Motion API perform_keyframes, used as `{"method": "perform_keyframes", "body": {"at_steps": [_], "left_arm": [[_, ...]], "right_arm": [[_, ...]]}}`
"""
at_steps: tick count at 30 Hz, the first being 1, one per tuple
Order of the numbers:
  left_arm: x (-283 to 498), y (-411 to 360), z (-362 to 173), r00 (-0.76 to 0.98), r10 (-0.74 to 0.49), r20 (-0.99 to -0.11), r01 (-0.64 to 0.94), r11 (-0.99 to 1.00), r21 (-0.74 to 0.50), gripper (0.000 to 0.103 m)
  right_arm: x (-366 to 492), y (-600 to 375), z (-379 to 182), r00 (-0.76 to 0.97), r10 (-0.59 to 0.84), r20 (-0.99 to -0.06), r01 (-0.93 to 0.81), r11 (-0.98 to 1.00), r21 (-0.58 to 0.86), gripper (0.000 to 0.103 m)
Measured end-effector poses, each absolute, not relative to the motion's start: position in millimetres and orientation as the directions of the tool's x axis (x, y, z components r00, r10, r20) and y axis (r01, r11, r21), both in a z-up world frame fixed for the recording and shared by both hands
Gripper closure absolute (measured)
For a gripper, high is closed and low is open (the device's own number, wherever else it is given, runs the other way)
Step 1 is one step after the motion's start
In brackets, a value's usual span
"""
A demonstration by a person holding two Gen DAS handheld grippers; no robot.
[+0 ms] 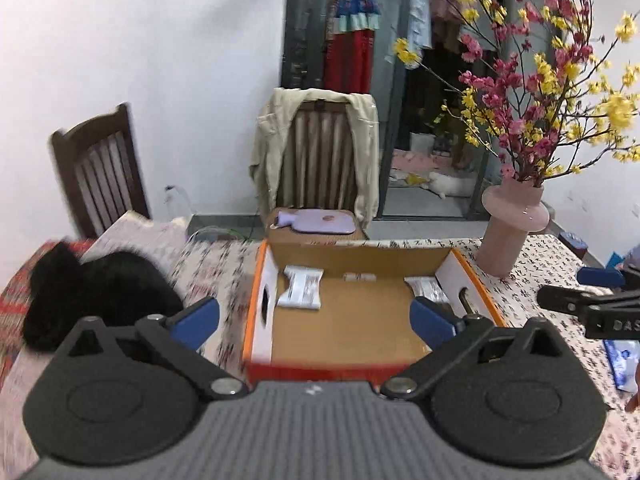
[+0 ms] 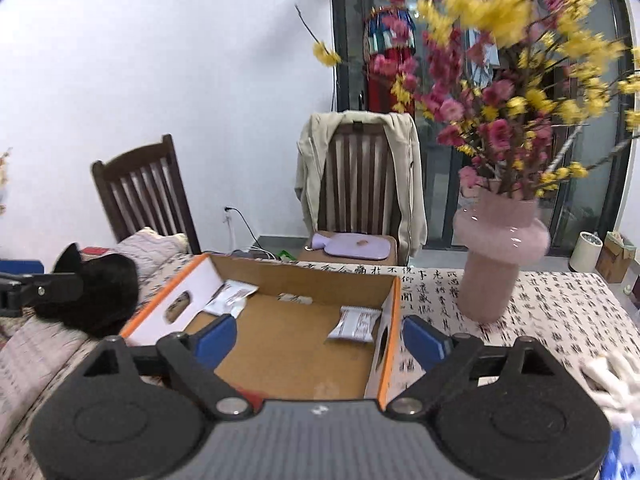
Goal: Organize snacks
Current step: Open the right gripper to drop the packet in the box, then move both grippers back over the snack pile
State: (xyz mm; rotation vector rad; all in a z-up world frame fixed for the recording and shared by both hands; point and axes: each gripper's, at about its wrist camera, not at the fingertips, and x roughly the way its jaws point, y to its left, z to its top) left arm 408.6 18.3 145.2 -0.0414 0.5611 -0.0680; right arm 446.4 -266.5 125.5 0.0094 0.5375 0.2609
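We find the open cardboard box in the lower middle of both wrist frames, standing on the patterned tablecloth. Three white snack packets already lie inside it: one at the far left of the floor, a small one against the back wall, and one at the right wall. So we judge the task partly done. What is left seems to lie at the frames' lower right edge, where a blue-and-white packet rests on the cloth, though we cannot tell how many more wait outside the views.

Our left gripper stands with its blue fingers spread wide and nothing between them but the box beyond. Our right gripper is likewise spread and empty-handed.

The left view alone shows that loose packet clearly, plus the right tool's arm at its right edge. The right view alone shows the right-hand packet whole, a white blurred thing at lower right, and bins by the door. Both show the pink vase of flowers right of the box and a black furry heap to its left.
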Motion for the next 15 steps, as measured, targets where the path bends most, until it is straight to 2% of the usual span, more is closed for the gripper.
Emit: {"method": "perform_keyframes", "body": {"at_steps": [8, 15], "left_arm": [[296, 25, 120, 0.847, -0.064, -0.528, 0.022, 0.996, -0.085, 0.000], [200, 24, 71, 0.876, -0.075, -0.476, 0.059, 0.997, -0.049, 0.000]], "right_arm": [[325, -286, 115, 0.845, 0.274, -0.460, -0.257, 0.961, 0.101, 0.008], [221, -293, 85, 0.877, 0.262, -0.402, -0.256, 0.964, 0.069, 0.002]]}}
